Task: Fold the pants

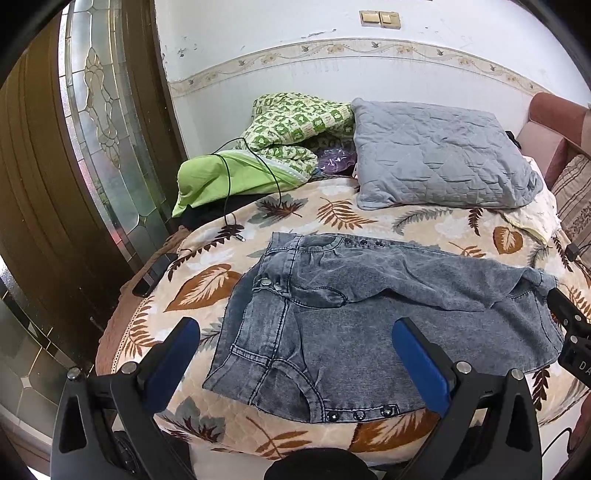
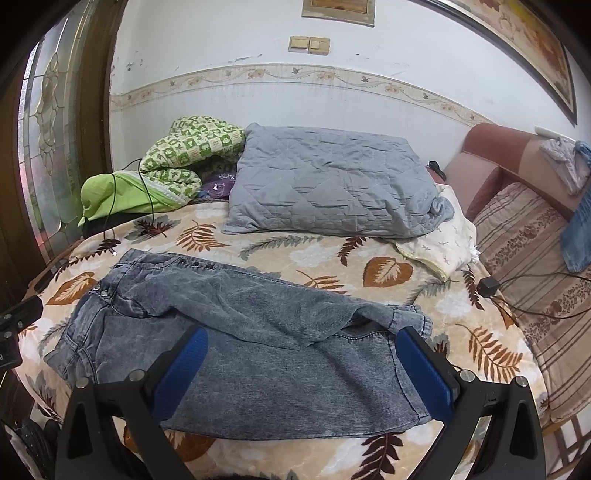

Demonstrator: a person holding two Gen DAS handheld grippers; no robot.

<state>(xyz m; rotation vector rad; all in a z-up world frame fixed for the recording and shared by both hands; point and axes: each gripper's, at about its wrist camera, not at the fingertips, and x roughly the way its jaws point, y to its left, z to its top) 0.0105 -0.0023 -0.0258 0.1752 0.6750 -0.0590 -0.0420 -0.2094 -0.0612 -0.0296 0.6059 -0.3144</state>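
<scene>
A wooden door (image 1: 44, 177) with a leaded glass panel (image 1: 107, 122) stands at the far left, left of the bed (image 1: 207, 284). The bed wears a cream cover printed with brown and grey leaves. At its far left corner lies a green quilt (image 1: 280, 140), with a black cable (image 1: 236, 177) looped over it and running down onto the cover. Right of the quilt, against the wall, a grey pillow (image 1: 436, 162) leans. Above it, on the wall, sit two light switches (image 1: 380, 18).

The pants (image 1: 369, 314), grey washed denim, lie flat on the bed's near half, waistband at the left and legs running right. One leg is folded over the other, its cuff reaching the right end.

The left gripper (image 1: 297, 345) hovers over the waist end of the pants, its blue pads (image 1: 173, 362) spread wide with nothing between them. The right gripper (image 2: 301, 360) hangs over the leg end, its pads (image 2: 424, 373) also spread wide and holding nothing; whether either touches the cloth cannot be told.

Right of the bed stands a pink sofa (image 2: 491, 162) with a striped cushion (image 2: 535, 258). A small black adapter (image 2: 488, 285) rests at the bed's right edge.
</scene>
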